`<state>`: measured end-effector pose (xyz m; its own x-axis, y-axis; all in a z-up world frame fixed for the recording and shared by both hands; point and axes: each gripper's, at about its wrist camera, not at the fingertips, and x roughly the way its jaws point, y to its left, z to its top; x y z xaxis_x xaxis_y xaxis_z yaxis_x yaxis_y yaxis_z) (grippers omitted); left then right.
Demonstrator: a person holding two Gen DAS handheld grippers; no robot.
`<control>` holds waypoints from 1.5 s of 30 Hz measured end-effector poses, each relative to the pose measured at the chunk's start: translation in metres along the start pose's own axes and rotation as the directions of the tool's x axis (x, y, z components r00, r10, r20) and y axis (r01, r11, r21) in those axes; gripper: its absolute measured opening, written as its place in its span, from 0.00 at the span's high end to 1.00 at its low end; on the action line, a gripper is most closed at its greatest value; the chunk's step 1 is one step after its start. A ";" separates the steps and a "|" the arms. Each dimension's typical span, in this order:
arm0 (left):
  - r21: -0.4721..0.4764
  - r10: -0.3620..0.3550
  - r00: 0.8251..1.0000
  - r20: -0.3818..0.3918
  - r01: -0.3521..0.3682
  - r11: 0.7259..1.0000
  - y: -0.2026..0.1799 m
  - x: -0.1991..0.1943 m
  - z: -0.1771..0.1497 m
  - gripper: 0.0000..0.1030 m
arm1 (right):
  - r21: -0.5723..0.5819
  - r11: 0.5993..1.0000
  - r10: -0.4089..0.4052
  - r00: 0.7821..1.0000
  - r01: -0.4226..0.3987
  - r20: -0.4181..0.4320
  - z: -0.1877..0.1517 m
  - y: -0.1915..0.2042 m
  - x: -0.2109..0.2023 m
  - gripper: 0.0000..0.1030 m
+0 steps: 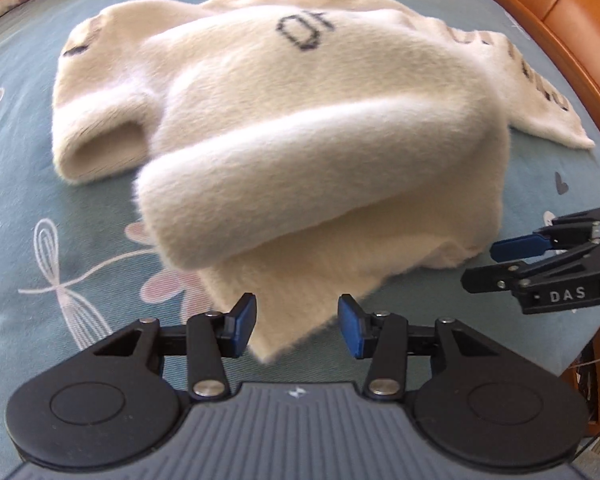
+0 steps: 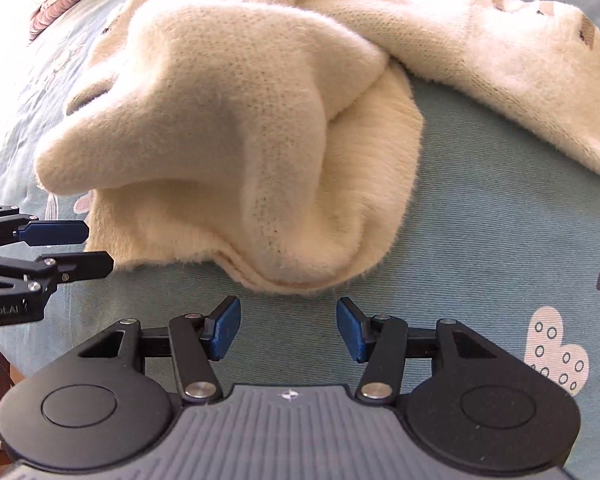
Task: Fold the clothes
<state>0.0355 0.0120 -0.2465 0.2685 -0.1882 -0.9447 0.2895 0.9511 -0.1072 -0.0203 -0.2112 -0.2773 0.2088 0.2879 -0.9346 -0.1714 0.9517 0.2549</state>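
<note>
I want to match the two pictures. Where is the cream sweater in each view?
Left wrist view: the cream sweater fills the upper middle, its corner between the left gripper's open jaws.
Right wrist view: sweater upper centre-left, ahead of the open right gripper.
Shared landmark: blue-green patterned bedsheet.

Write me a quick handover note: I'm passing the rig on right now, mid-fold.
Left gripper: open, a corner of the cream sweater lies between its pads, not pinched.
Right gripper: open, empty, just short of the sweater's near edge.
Sweater: bunched on the blue floral bedsheet, bottom part flopped up over the body, one sleeve trailing to the right.
Done: a rough first fold only.
Left: probably flatten the heap, tuck in the sleeves, fold again neatly.
</note>
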 end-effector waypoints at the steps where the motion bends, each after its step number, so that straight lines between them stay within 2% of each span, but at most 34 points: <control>1: -0.037 0.006 1.000 0.006 -0.006 0.999 0.009 0.001 -0.002 0.55 | -0.008 1.000 0.001 1.000 -0.001 -0.002 0.000 0.003 0.000 0.44; 4: -0.161 -0.037 0.999 -0.006 0.035 0.986 0.035 0.009 -0.006 0.54 | -0.021 1.000 0.009 1.000 -0.009 -0.008 -0.006 0.008 -0.001 0.44; 8: -0.239 -0.109 0.994 -0.018 0.102 0.966 0.050 0.022 -0.012 0.54 | -0.027 1.000 0.011 1.000 -0.011 -0.012 0.009 0.022 0.007 0.44; 12: -0.373 -0.211 0.977 -0.003 0.195 0.907 0.063 0.035 -0.018 0.52 | -0.031 0.999 0.011 1.000 -0.012 -0.017 0.011 0.028 0.012 0.44; 18: -0.436 -0.273 0.960 0.064 0.273 0.857 0.069 0.044 -0.011 0.55 | -0.018 1.000 0.007 1.000 -0.007 -0.016 0.009 0.025 0.014 0.44; 22: -0.478 -0.283 0.951 0.122 0.306 0.823 0.072 0.048 -0.006 0.56 | -0.017 1.000 0.009 1.000 -0.009 -0.003 0.009 0.026 0.013 0.44; 23: -0.508 -0.289 0.947 0.138 0.318 0.801 0.074 0.049 -0.008 0.57 | -0.016 1.000 0.010 1.000 -0.010 0.000 0.008 0.026 0.012 0.44; 24: -0.537 -0.294 0.943 0.154 0.330 0.777 0.075 0.050 -0.010 0.62 | -0.015 1.000 0.013 1.000 -0.013 0.003 0.008 0.026 0.011 0.44; 25: -0.562 -0.302 0.940 0.159 0.337 0.755 0.077 0.052 -0.014 0.74 | -0.014 1.000 0.013 1.000 -0.013 0.004 0.008 0.026 0.011 0.44; 26: -0.579 -0.311 0.939 0.150 0.338 0.742 0.077 0.054 -0.017 0.79 | -0.012 1.000 0.012 1.000 -0.012 0.003 0.007 0.025 0.010 0.44; 27: -0.585 -0.311 0.941 0.132 0.328 0.742 0.076 0.055 -0.020 0.88 | -0.011 1.000 0.011 1.000 -0.011 0.003 0.007 0.025 0.010 0.44; 31: -0.543 -0.281 0.954 0.106 0.292 0.788 0.069 0.045 -0.023 0.89 | -0.041 0.999 0.008 1.000 -0.008 0.002 0.004 0.025 0.008 0.44; 33: -0.545 -0.286 0.952 0.113 0.300 0.783 0.071 0.037 -0.023 0.90 | -0.133 0.991 -0.009 1.000 0.010 0.011 0.002 0.034 0.005 0.44; 36: -0.539 -0.283 0.952 0.120 0.301 0.786 0.075 0.024 -0.020 0.90 | -0.310 0.950 -0.029 0.998 0.045 0.056 -0.002 0.055 -0.003 0.44; 40: -0.537 -0.301 0.945 0.130 0.322 0.780 0.080 0.012 -0.010 0.90 | -0.507 0.856 -0.038 0.989 0.105 0.142 -0.009 0.078 -0.004 0.44; 42: -0.541 -0.308 0.942 0.135 0.331 0.773 0.081 0.008 -0.003 0.90 | -0.593 0.793 -0.036 0.983 0.139 0.183 -0.013 0.089 -0.001 0.44; 45: -0.543 -0.323 0.936 0.138 0.344 0.766 0.084 0.006 -0.001 0.90 | -0.734 0.644 -0.044 0.968 0.216 0.247 -0.021 0.110 0.023 0.44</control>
<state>0.0607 0.0906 -0.2615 0.2847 -0.5172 -0.8072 -0.1851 0.7965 -0.5756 -0.0545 -0.1023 -0.2762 0.4475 0.2635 -0.8546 -0.7716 0.5969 -0.2200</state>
